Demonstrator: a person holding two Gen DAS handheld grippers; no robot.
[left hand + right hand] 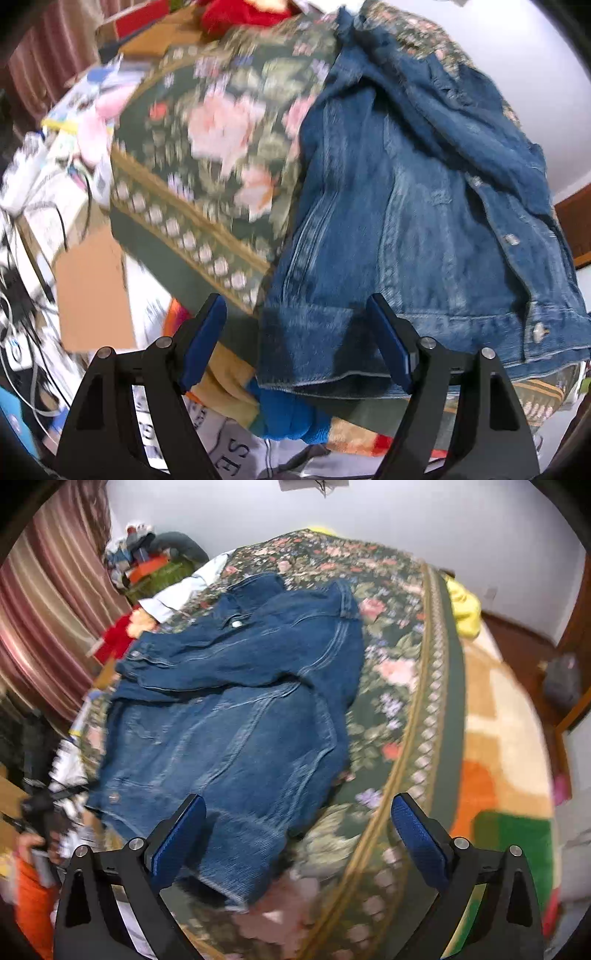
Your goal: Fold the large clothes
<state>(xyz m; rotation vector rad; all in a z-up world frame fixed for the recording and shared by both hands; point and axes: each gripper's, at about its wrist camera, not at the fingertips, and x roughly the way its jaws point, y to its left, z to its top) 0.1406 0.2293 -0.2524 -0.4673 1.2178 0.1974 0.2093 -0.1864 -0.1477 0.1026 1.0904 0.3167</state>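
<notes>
left wrist view: blue denim jacket (pixel 406 221) lies on floral green bedspread (pixel 207 155), hem at bed's near edge. left hand-held gripper (pixel 295 347) and right hand-held gripper (pixel 299 834) gape empty over hem. step: approach. next: pinch hem corners.

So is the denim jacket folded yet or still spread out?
Partly folded: the denim jacket lies on the floral bedspread with one sleeve crossed over its body; hem unfolded.
</notes>
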